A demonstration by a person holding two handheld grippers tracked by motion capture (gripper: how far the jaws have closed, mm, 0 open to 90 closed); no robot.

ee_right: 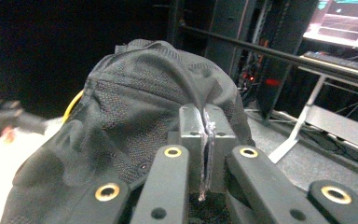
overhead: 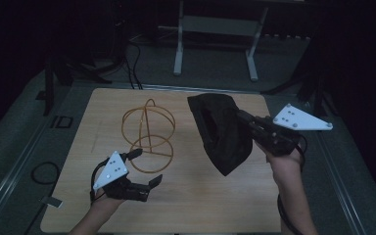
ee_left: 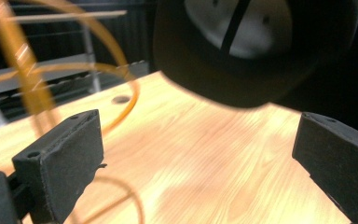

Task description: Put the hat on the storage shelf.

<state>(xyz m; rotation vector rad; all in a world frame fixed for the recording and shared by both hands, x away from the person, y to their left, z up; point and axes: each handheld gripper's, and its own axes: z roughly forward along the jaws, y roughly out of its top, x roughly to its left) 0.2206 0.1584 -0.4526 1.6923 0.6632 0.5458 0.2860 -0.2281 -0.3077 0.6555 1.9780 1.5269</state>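
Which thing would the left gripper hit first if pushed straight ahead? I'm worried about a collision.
Probably the orange wire hat stand: the open left gripper points at its base ring. The black fabric cap hangs beyond, though depth is unclear.

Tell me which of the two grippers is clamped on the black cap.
The right gripper: its jaws are pressed together on the black cap, holding it above the wooden table. The left gripper is open, beside the wire hat stand.
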